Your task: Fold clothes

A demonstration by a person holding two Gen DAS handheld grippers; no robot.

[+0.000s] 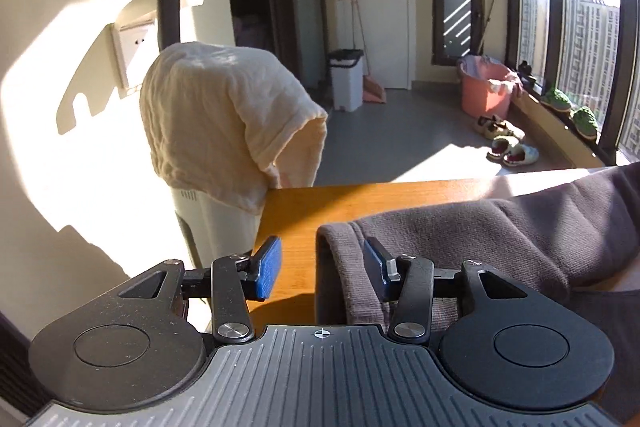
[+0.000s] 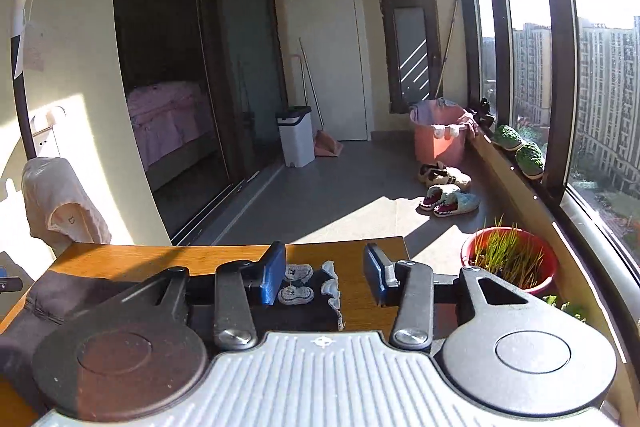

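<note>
A grey-brown sweatshirt (image 1: 480,239) lies on the wooden table (image 1: 320,203). Its ribbed edge stands up between the jaws of my left gripper (image 1: 322,263), which is open, with the blue pads on either side of the edge and not pressing it. In the right wrist view my right gripper (image 2: 324,279) is open above a dark folded garment (image 2: 308,303) with small grey patches and a pale frilly edge. The sweatshirt (image 2: 60,303) shows at the lower left there.
A cream towel (image 1: 224,123) hangs over a white appliance off the table's left end. Beyond the far edge are the floor, a white bin (image 2: 296,137), a pink tub (image 2: 438,141), slippers (image 2: 448,203) and a red plant pot (image 2: 510,259) at the right.
</note>
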